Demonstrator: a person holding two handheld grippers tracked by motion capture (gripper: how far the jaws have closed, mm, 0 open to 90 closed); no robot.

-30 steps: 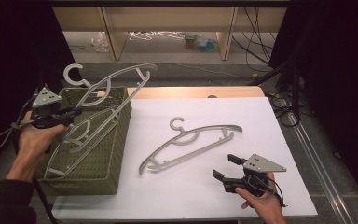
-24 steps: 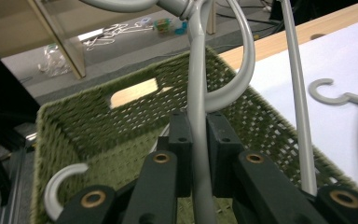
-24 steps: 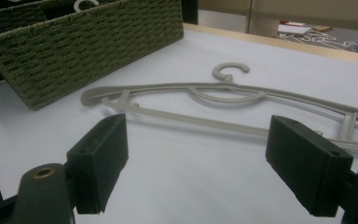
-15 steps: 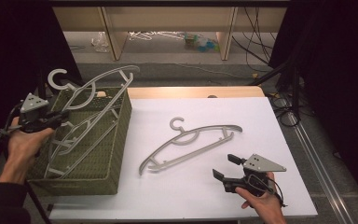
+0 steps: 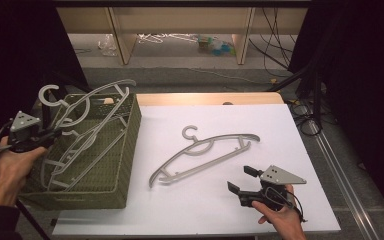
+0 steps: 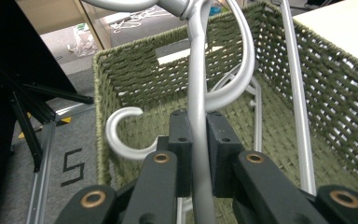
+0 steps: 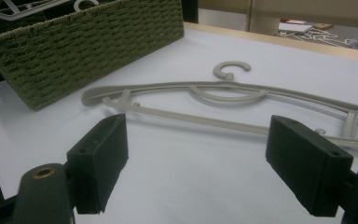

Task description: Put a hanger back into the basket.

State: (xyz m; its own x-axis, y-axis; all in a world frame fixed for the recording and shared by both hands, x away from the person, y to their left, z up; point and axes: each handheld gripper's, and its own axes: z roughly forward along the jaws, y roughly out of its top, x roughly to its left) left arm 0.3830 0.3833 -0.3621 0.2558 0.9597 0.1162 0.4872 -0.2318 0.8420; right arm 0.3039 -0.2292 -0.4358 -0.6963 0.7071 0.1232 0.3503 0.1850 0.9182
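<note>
a: what do the left tongs [image 5: 55,134] have?
b: they are clamped on a grey hanger [image 5: 87,107], pads pinching its arm. the hanger stands tilted over the green woven basket [image 5: 125,145] at the desk's left edge, its hook [image 5: 50,94] above the rim.
a: anything inside the basket?
b: another grey hanger [image 6: 121,135] lies in it.
a: and further right?
b: a third hanger [image 5: 202,152] lies flat on the white desk [image 5: 280,130], near the middle, apart from the basket.
a: the right tongs [image 5: 240,180]?
b: they gape wide with nothing between them, resting low by the desk's near edge, just beside that flat hanger and pointing toward it.
</note>
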